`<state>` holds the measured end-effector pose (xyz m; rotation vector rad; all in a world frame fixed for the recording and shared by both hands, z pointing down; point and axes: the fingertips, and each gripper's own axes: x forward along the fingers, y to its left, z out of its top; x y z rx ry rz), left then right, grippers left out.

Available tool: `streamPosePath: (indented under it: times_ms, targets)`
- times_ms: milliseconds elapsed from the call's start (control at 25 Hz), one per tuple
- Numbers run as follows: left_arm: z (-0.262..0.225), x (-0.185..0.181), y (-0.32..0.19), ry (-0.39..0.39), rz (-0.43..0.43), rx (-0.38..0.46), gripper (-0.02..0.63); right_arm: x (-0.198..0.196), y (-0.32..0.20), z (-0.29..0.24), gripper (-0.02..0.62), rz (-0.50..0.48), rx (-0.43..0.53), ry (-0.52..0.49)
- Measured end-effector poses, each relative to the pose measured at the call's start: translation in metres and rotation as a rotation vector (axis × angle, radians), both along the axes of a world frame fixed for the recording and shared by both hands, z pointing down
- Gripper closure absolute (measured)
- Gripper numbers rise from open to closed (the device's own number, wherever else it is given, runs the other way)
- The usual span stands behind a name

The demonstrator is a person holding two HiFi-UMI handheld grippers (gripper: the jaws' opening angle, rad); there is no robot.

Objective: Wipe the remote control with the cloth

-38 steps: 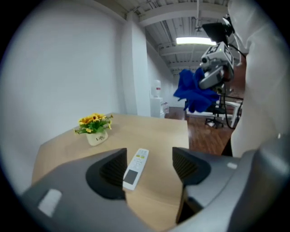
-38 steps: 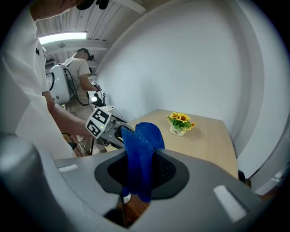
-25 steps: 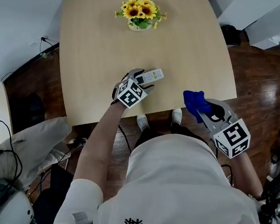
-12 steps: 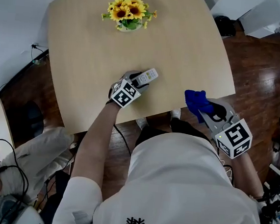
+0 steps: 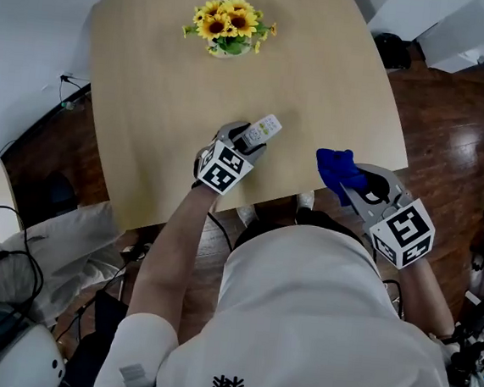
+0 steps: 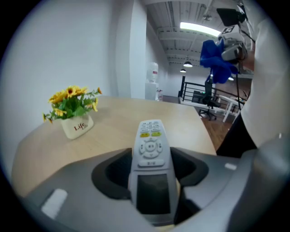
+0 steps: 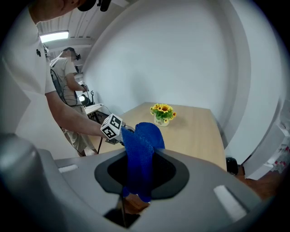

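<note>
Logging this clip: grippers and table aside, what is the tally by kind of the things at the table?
remote control: 1
blue cloth: 1
pot of sunflowers: 1
Total: 3

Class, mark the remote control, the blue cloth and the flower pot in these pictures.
remote control (image 6: 151, 147): left gripper view, on its button pad.
blue cloth (image 7: 140, 154): right gripper view, on the hanging fold's middle.
flower pot (image 6: 78, 127): left gripper view, on the white pot's front.
</note>
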<state>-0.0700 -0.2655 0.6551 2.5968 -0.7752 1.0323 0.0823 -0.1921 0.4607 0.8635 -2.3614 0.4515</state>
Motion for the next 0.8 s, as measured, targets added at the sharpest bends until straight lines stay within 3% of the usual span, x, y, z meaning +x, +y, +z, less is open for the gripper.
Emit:
streamPosePath:
  times_ms: [320, 520, 800]
  targets:
    - [-0.093, 0.02, 0.016, 0.03, 0.115, 0.151, 0.33, -0.023, -0.03, -0.033, 0.509, -0.073, 0.118, -0.063]
    - [-0.13, 0.026, 0.029, -0.004, 0.199, 0.192, 0.33, -0.06, -0.041, -0.063, 0.509, -0.195, 0.216, -0.102]
    - [-0.163, 0.039, 0.033, 0.0, 0.147, 0.208, 0.33, -0.136, -0.028, -0.074, 0.509, -0.378, 0.261, -0.144]
